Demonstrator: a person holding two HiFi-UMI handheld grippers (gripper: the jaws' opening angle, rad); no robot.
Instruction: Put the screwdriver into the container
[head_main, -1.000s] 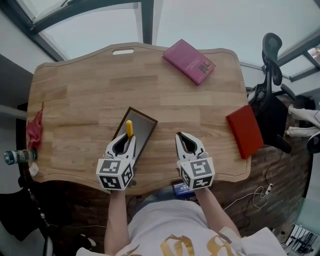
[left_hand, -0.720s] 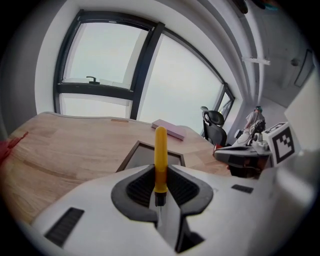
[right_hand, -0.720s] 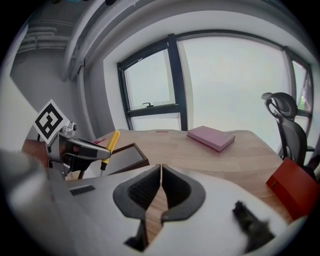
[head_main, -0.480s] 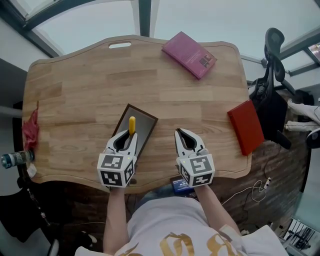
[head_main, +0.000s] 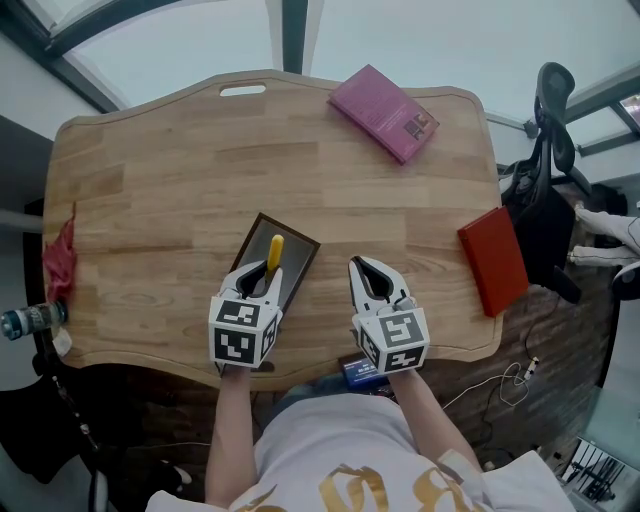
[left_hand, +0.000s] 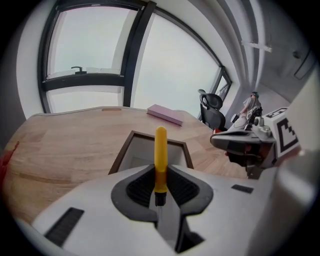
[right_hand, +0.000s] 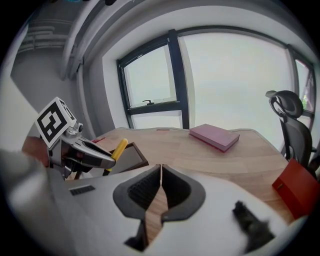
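Left gripper (head_main: 258, 283) grips yellow-handled screwdriver (head_main: 274, 250) above dark-framed rectangular container (head_main: 297, 262); right gripper (head_main: 372, 277) just beside, over light wooden table (head_main: 150, 200).

We've got a wooden surface (head_main: 150, 200): container (head_main: 298, 265) at 6 o'clock, pink book (head_main: 384, 112) around 1, red book (head_main: 492, 260) at 3.

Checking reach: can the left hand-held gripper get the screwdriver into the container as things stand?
Probably yes: the left hand-held gripper holds the screwdriver over the open container, with nothing between.
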